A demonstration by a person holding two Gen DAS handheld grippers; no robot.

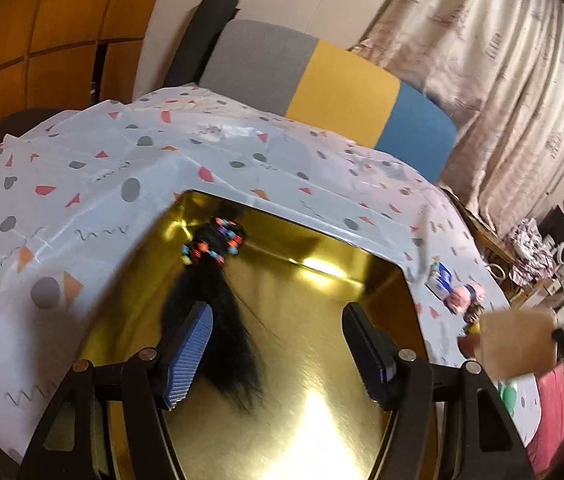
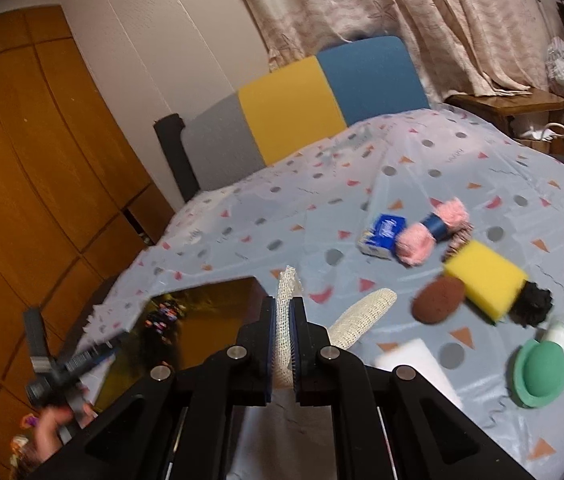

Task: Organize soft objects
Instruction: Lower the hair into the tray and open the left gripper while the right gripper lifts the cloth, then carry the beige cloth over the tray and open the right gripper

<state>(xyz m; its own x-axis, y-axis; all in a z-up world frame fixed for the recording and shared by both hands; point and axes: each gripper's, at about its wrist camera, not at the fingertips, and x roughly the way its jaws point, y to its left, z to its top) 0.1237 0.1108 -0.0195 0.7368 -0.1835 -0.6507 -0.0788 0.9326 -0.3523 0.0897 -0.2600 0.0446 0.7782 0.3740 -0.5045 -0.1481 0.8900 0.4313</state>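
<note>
Clamped between the pads of the right gripper [image 2: 283,344], a white mesh bandage [image 2: 288,300] sticks up while its loose rolled end lies just beside on the patterned cloth [image 2: 266,216]. Beyond it sit a brown pad [image 2: 438,300], yellow sponge [image 2: 486,276], pink yarn [image 2: 430,232], blue packet [image 2: 382,236] and green sponge [image 2: 542,372] (all slightly blurred). Over the gold tray [image 1: 322,360] the left gripper [image 1: 278,352] hangs with jaws wide apart, a black hairpiece [image 1: 218,292] with coloured beads lying in the tray below them.

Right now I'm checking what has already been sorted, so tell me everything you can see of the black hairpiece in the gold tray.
The black hairpiece is a long tuft of loose, glossy strands, bound at one end by multicoloured bead bands. It lies flat in the gold tray, beads toward the far corner. The open left gripper hovers above without touching it.
</note>
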